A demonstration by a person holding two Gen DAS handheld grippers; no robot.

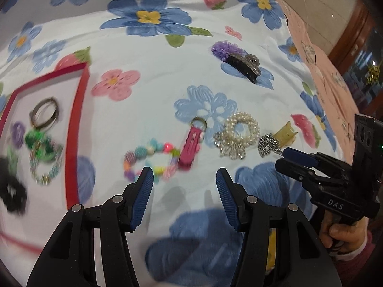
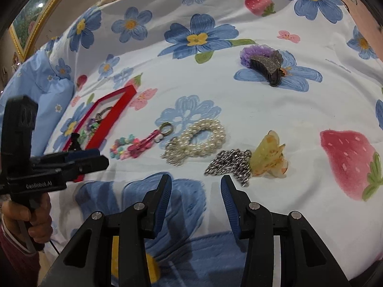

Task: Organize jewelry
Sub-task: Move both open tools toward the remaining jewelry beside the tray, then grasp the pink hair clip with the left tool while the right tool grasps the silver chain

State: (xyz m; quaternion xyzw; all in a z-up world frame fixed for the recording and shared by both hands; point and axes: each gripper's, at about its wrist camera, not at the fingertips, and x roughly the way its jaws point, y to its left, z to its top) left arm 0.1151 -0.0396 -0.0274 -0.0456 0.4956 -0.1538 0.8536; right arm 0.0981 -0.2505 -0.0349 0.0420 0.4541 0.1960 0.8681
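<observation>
A red-rimmed tray [image 1: 74, 124] on the left holds rings, a green bracelet and a black scrunchie; it also shows in the right wrist view [image 2: 119, 110]. On the floral sheet lie a colourful bead bracelet [image 1: 150, 160], a pink clip [image 1: 191, 143], a pearl scrunchie [image 1: 239, 136], a silver chain piece [image 2: 229, 162] and a yellow claw clip [image 2: 270, 155]. My left gripper [image 1: 184, 179] is open and empty just in front of the bead bracelet. My right gripper [image 2: 196, 186] is open and empty, just in front of the silver chain piece.
A purple scrunchie [image 2: 256, 52] and a dark glitter claw clip [image 2: 270, 69] lie farther back. A pink blanket [image 1: 318, 55] borders the right edge of the bed. A blue pillow [image 2: 47, 95] lies at the left.
</observation>
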